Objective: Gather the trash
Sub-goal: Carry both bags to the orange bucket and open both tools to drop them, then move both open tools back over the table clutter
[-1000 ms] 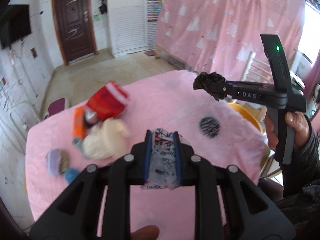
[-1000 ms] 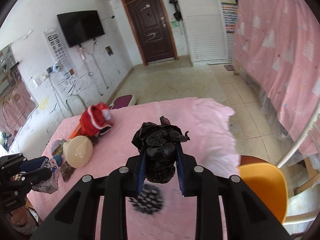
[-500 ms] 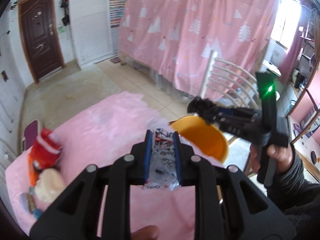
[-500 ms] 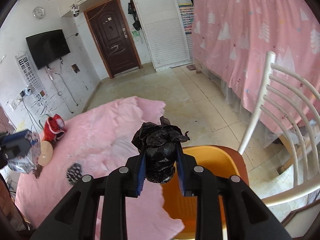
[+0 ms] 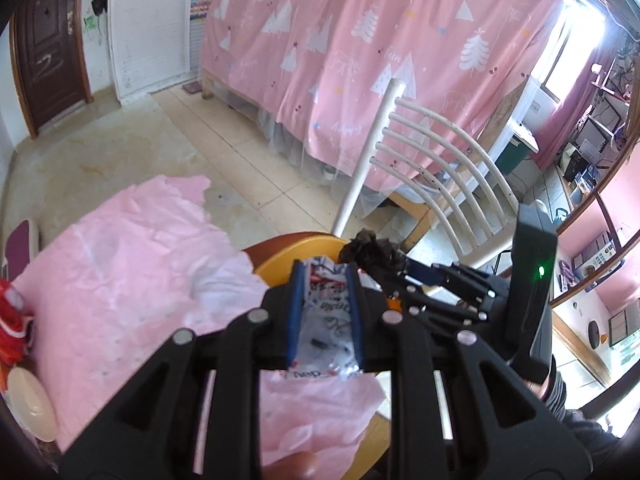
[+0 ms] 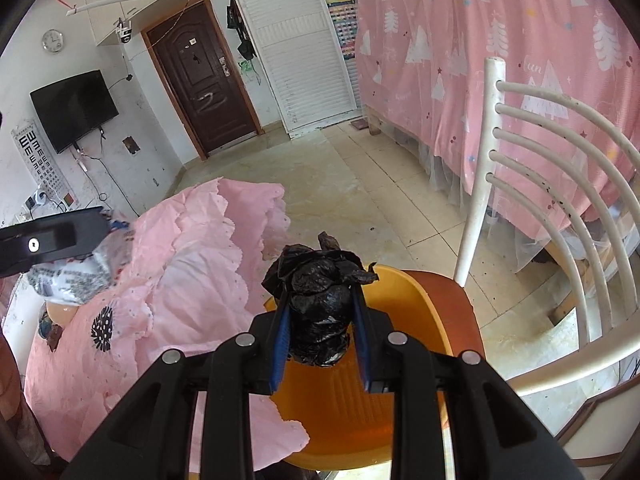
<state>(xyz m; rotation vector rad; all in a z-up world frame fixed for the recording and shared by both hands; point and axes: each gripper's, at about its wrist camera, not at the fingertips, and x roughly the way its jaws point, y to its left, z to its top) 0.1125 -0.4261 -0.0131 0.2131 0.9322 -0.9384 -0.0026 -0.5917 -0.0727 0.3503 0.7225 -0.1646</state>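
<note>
Right gripper (image 6: pixel 320 320) clamps black bag (image 6: pixel 320 300) (over orange bin (image 6: pixel 424 312)); floor beyond clear.

From the right wrist view, the basin (image 6: pixel 424 300) sits on the chair seat (image 6: pixel 452 292) at 6 o'clock, directly under the right gripper (image 6: pixel 320 332), whose jaws clamp the wad of bag (image 6: pixel 320 300). The chair back (image 6: pixel 560 200) rises at 3 o'clock, with the curtain (image 6: pixel 500 40) behind it. The worktop (image 6: pixel 192 280) lies at 9 o'clock, touching the basin's near rim. Over the worktop's far left edge hangs the left gripper (image 6: pixel 104 232), clamped on the wrapper (image 6: pixel 76 280). The door (image 6: pixel 200 92) stands at 11 o'clock, beyond the floor (image 6: pixel 352 200); the television (image 6: pixel 74 110) hangs left of it.
</note>
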